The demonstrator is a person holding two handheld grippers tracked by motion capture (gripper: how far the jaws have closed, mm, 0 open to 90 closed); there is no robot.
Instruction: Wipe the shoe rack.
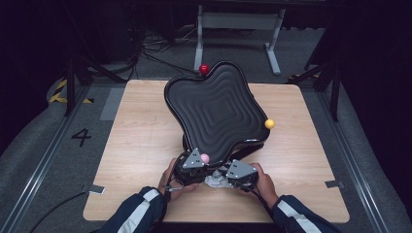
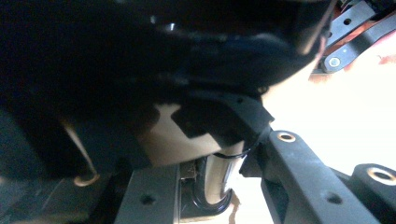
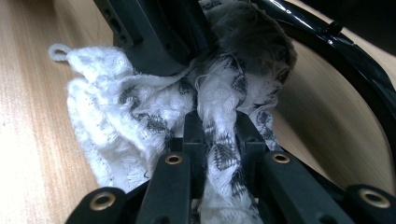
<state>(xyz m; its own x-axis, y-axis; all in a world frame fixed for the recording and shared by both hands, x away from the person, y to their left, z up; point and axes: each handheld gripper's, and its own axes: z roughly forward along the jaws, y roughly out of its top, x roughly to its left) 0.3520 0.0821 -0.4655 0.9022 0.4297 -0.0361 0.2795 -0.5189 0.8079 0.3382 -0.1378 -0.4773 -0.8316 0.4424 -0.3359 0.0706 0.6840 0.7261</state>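
Left hand-held gripper clamped on near rim of tilted black wavy-ribbed plastic tray, propping it up; right hand-held gripper grips white-grey knitted cloth on wooden table, just right of the left one, under tray's raised edge

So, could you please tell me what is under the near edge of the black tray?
A white cloth lies on the table there, pinched by the right gripper. The tray hides whatever props it up.
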